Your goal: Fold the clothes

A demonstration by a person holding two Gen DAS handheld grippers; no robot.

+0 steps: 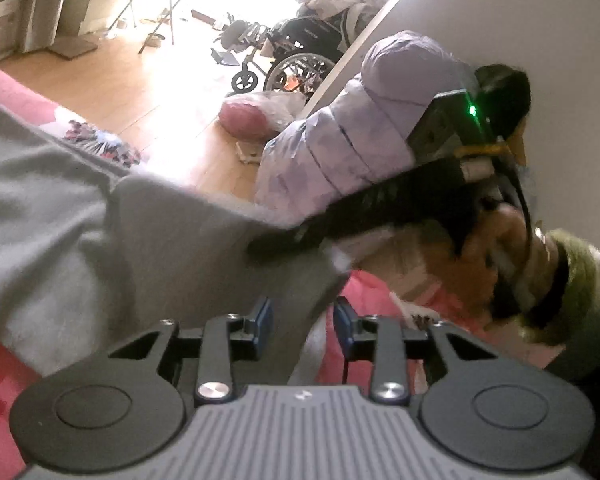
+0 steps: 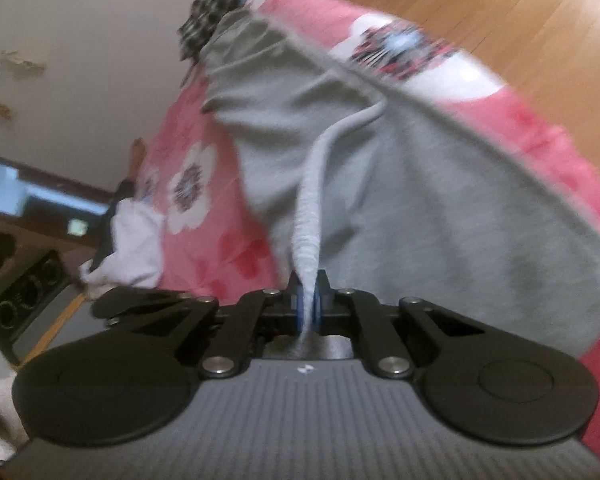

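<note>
A grey garment (image 1: 60,208) (image 2: 420,184) lies spread over a pink flowered bedspread (image 2: 204,240). My right gripper (image 2: 308,300) is shut on a ribbed grey band (image 2: 310,216) of the garment, which runs straight out from between its blue pads. In the left wrist view the same right gripper (image 1: 260,246) reaches in from the right, held by a hand (image 1: 480,264), its black fingers closed on the garment's edge. My left gripper (image 1: 304,320) is at the garment's near edge. Its blue pads stand apart, with a hanging fold of grey cloth between them that they do not press.
A person in a lilac puffer jacket (image 1: 360,128) bends over the bed's right side. Beyond lie wooden floor (image 1: 140,80), a wheelchair (image 1: 300,52) and a pink bag (image 1: 244,116). A dark checked cloth (image 2: 210,20) and a white cloth (image 2: 128,240) rest on the bedspread.
</note>
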